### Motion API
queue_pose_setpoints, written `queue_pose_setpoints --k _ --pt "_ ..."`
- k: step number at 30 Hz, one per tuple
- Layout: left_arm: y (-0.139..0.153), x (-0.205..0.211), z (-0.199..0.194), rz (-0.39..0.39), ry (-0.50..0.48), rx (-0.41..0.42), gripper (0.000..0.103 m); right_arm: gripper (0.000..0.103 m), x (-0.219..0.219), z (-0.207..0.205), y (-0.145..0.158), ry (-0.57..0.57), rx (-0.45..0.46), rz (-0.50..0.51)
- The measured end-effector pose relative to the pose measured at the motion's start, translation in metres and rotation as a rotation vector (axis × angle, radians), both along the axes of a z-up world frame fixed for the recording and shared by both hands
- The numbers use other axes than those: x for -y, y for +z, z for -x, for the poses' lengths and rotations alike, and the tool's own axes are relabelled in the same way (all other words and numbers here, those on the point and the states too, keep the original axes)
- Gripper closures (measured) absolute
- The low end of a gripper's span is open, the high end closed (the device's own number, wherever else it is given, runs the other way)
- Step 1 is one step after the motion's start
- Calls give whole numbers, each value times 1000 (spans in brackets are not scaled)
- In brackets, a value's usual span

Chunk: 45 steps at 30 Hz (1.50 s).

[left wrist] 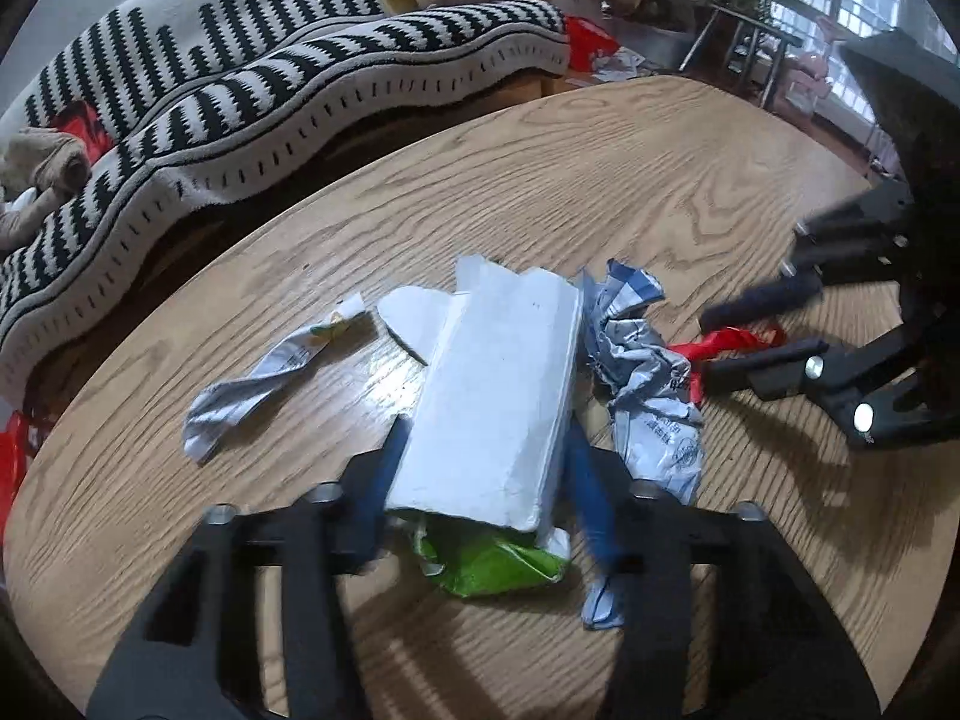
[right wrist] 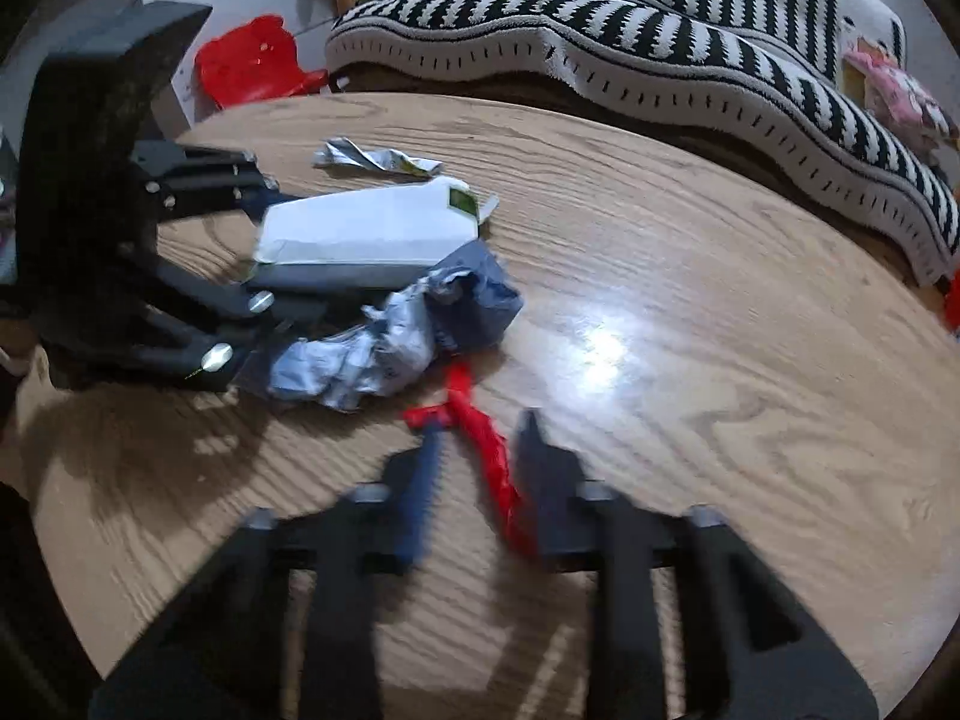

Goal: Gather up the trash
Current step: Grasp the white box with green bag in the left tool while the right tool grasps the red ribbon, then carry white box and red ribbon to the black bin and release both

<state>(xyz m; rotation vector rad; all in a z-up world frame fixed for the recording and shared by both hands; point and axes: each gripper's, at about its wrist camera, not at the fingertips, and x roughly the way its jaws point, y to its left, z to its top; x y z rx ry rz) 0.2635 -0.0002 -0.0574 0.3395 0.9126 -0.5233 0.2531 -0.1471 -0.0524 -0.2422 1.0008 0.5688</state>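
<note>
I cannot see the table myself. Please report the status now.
Left gripper shut on white carton. Right gripper open around red strip. Crumpled silver wrapper lies between them.

White carton (left wrist: pixel 498 396), crumpled wrappers (left wrist: pixel 648 372), perhaps foil

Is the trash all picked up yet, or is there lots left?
Nothing looks collected yet; no bin shows. In hand: the left gripper has the white carton between its fingers, and the right gripper straddles the red wrapper; whether either is clamped, I cannot tell. Left on the wooden table: the crumpled silver bag, the twisted silver wrapper and the green wrapper.
</note>
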Motion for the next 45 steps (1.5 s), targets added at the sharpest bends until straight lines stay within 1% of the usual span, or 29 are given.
queue_pose_setpoints --k 1,2,4,7,8,11,14,17,19,22,25,26,28,29,30,32,34,35,37,38,39,40,41,43,45 --pt "1 0 2 2 0 -1 61 91 0 3 0 -1 0 -6" --pt "5 -2 7 11 7 4 61 92 1 7 1 -6 0 -14" --pt "14 -7 17 31 32 19 62 92 5 20 5 -40 17 -20" --pt "33 -22 30 67 84 42 62 92 14 38 20 -107 39 -59" --pt "40 -27 35 76 109 52 62 92 20 48 27 -140 48 -84" --pt "65 -50 59 146 205 78 62 92 32 71 42 -195 61 -134" --pt "83 -62 84 167 271 114 62 92 36 98 54 -220 77 -134" --pt "91 -60 107 193 304 122 62 92 46 127 63 -255 86 -131" --pt "94 -47 124 207 314 124 62 92 59 148 71 -302 111 -134" --pt "100 -6 147 219 250 128 63 92 85 178 84 -379 158 -137" --pt "105 51 169 244 138 133 62 92 122 209 96 -482 195 -135" --pt "104 78 175 246 99 128 62 92 139 223 99 -529 211 -128" --pt "101 117 188 236 23 122 62 92 166 242 101 -597 214 -122" --pt "99 137 195 227 -15 126 63 92 186 256 101 -651 218 -113" --pt "96 161 202 228 -56 116 62 92 198 264 100 -685 219 -98" --pt "87 205 214 258 -141 46 62 92 235 289 97 -795 221 -69" --pt "80 237 227 270 -209 13 62 92 265 311 94 -889 219 -51" --pt "75 259 234 286 -250 -27 62 92 284 324 92 -950 211 -41" --pt "68 287 247 303 -303 -63 62 92 313 345 89 -1034 194 -55" --pt "65 301 256 294 -338 -63 62 92 323 353 87 -1067 188 -54" --pt "59 319 267 270 -378 -49 62 92 338 365 83 -1116 178 -47" --pt "53 333 276 258 -407 -55 62 92 346 373 80 -1142 173 -53" --pt "47 345 281 251 -430 -76 62 92 359 383 75 -1178 158 -69" --pt "35 359 287 237 -452 -106 62 92 376 393 67 -1215 121 -83" --pt "22 374 289 224 -461 -132 62 92 387 397 58 -1234 79 -100"
